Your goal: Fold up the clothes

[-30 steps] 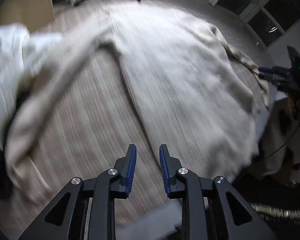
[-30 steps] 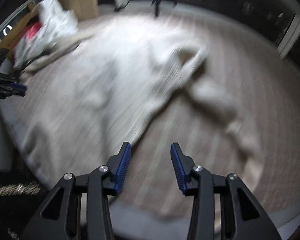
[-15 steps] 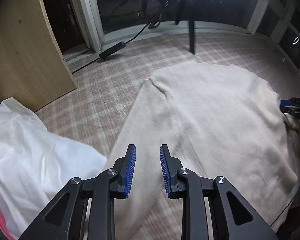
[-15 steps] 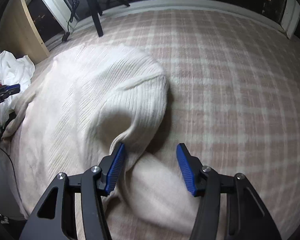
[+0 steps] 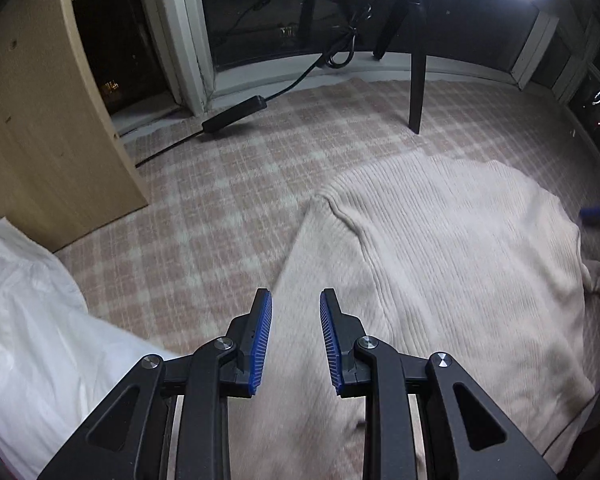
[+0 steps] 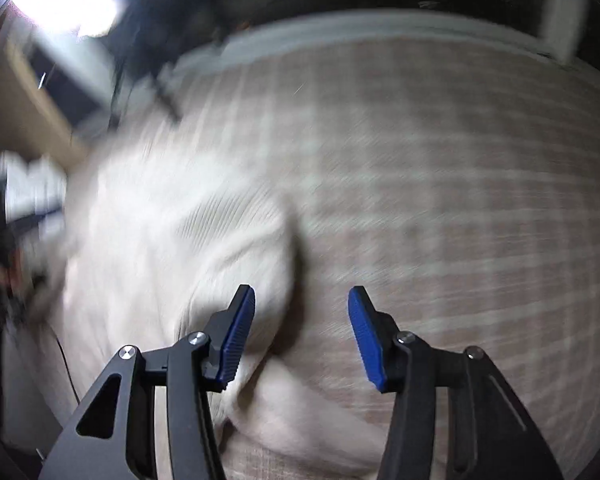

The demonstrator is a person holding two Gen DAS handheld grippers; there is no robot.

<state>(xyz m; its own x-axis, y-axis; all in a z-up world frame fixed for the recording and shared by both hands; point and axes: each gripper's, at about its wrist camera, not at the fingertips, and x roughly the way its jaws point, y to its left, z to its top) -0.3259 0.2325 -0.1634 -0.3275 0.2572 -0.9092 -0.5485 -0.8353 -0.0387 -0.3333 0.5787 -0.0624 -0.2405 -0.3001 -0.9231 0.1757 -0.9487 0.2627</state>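
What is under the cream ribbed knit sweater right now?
The cream ribbed knit sweater lies spread on the pink-and-white checked cloth surface, which shows around its far and left edges. Whatever else might lie beneath the sweater is covered, so it cannot be told.

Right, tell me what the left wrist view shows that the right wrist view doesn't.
Only the left wrist view shows the black power adapter with its cable, the dark stand leg, and the left tool over the sweater's edge. Only the right wrist view, which is blurred, shows the right tool, its jaws opening with nothing pressed between them. Both show the cream ribbed sweater on the checked cover, and white cloth off to the side.
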